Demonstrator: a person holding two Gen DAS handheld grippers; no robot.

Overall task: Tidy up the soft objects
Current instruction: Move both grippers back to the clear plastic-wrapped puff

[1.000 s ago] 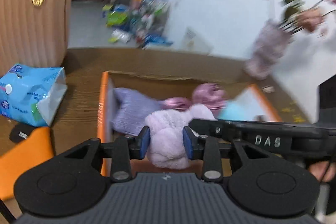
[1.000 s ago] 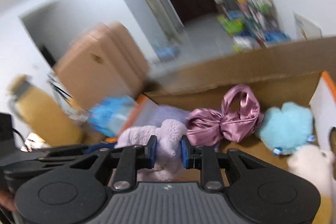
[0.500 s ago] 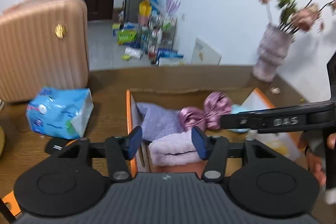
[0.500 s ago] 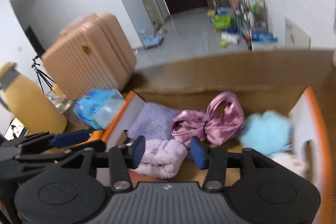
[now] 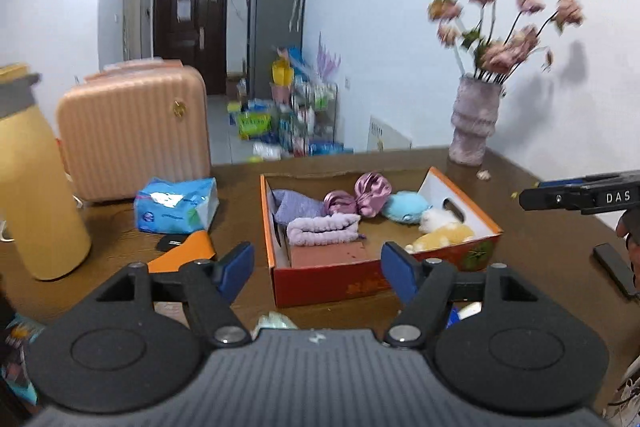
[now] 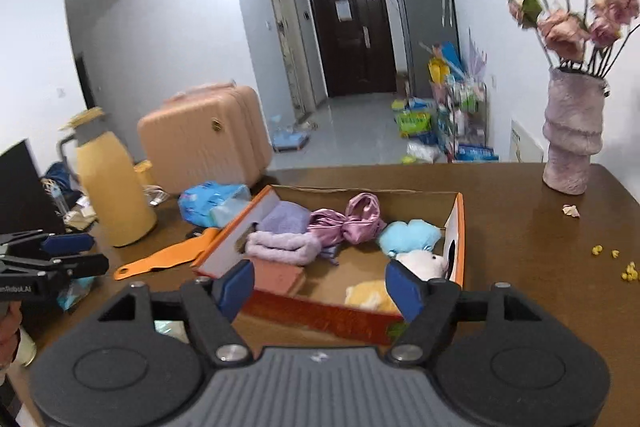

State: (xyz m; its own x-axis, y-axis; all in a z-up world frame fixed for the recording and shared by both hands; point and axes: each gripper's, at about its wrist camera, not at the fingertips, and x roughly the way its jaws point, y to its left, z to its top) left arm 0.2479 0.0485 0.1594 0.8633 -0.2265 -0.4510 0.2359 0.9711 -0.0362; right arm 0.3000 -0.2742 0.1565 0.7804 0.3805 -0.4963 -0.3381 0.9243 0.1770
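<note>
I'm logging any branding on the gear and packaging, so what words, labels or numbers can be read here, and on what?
"DAS": white letters on the black right tongs, seen from the left wrist view.
"nRoboLAI": partly cut off, on the black left tongs, seen from the right wrist view.
Blue tissue pack: print too blurred to read.
Orange-rimmed box: front markings too blurred to read.
Notice on the dark door: too small to read.

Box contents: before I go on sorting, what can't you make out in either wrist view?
- Yellow plush: right view, partly behind the right tool; shape unclear.
- White plush: left view, small, partly behind the yellow one.
- Pale object in front of the box: left view, cut off by the left tool.
- Box's left handle slot: right view, towel covers it.
</note>
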